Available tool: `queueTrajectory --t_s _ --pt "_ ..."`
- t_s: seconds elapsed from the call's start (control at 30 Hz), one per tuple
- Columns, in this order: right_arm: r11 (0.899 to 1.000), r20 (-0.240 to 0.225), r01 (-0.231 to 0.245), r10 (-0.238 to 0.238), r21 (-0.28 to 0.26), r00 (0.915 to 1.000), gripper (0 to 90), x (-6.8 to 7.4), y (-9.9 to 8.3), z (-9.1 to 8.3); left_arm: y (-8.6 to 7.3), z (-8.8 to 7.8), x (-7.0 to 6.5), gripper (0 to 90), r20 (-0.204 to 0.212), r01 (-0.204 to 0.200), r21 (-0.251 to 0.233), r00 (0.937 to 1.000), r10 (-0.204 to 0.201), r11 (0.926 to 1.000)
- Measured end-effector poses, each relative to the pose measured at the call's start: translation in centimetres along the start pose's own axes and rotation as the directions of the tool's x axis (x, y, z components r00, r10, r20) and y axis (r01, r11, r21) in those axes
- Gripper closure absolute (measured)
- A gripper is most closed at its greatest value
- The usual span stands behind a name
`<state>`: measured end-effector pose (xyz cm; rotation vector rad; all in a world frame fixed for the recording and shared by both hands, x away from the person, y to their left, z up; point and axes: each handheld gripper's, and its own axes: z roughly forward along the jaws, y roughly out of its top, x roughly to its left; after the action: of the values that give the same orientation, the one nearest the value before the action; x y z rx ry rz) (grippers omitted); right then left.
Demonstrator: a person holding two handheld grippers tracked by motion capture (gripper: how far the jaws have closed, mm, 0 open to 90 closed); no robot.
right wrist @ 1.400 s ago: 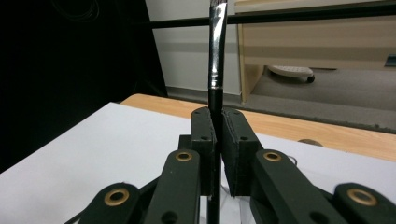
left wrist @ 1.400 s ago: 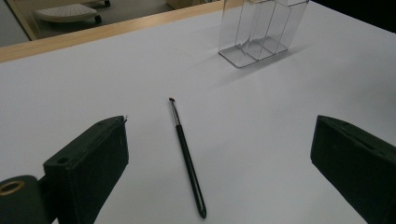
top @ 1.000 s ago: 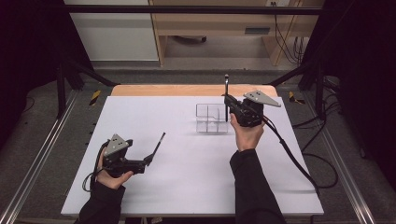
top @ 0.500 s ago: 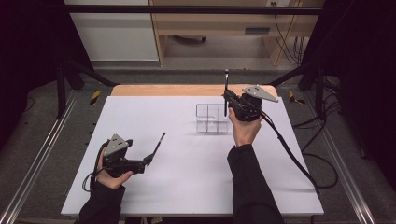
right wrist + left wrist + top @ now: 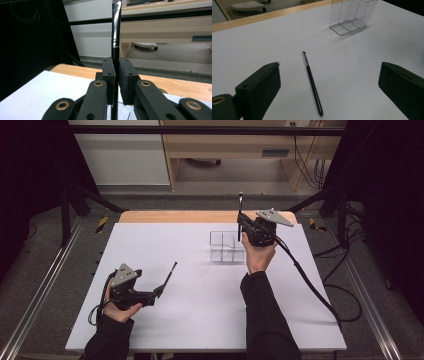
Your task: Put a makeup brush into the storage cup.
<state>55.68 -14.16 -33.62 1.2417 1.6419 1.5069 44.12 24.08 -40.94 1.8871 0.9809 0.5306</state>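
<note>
A thin black brush [image 5: 312, 82] lies flat on the white table, its tip pointing toward a clear compartmented holder [image 5: 352, 15]. My left gripper [image 5: 329, 75] rests low with its jaws wide open on either side of the brush's near end, touching nothing. In the high view the left gripper [image 5: 152, 295] sits at the front left, with that brush [image 5: 167, 276] just ahead of it. My right gripper [image 5: 241, 229] hovers by the right side of the holder [image 5: 226, 247], shut on a second brush [image 5: 240, 207] held upright. Its pads [image 5: 110, 75] clamp the black handle [image 5: 115, 57].
The white table sheet [image 5: 200, 320] ends at a wooden strip [image 5: 175, 216] along the far edge. A cable [image 5: 310, 285] trails from the right gripper across the table's right side. Dark frame posts and a wooden desk stand beyond the table.
The right gripper with its upright brush has edged slightly up and toward the far side. The left gripper and the lying brush have stayed put.
</note>
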Motion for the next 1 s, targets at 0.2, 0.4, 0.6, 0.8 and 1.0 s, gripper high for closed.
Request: queueTrajectory --t_s 0.2,0.4,0.6,0.8,1.0 --pt "1.0 0.007 -0.012 0.012 -0.007 0.9999 84.3 -0.3 0.0 0.6 0.0 0.0 0.0 3.4 0.0 0.002 -0.001 1.0 -0.002 1.0" --pt "1.0 0.009 -0.016 0.016 -0.006 0.9998 84.3 -0.2 -0.2 1.5 0.0 0.0 0.0 3.3 0.0 0.001 0.001 1.0 -0.001 1.0" --pt "1.0 0.015 -0.014 0.014 -0.002 0.9998 84.3 0.0 -1.0 2.4 0.0 0.0 0.0 3.3 0.001 0.001 0.0 1.0 -0.001 1.0" --pt "1.0 0.022 -0.019 0.019 0.005 0.9996 84.3 -0.1 -1.3 3.1 0.0 0.0 0.0 3.3 0.002 0.0 0.001 1.0 0.0 1.0" --pt "1.0 0.027 -0.02 0.02 0.007 0.9994 84.3 -0.3 -1.5 3.5 0.0 0.0 0.0 3.3 0.004 -0.001 -0.001 1.0 0.001 1.0"
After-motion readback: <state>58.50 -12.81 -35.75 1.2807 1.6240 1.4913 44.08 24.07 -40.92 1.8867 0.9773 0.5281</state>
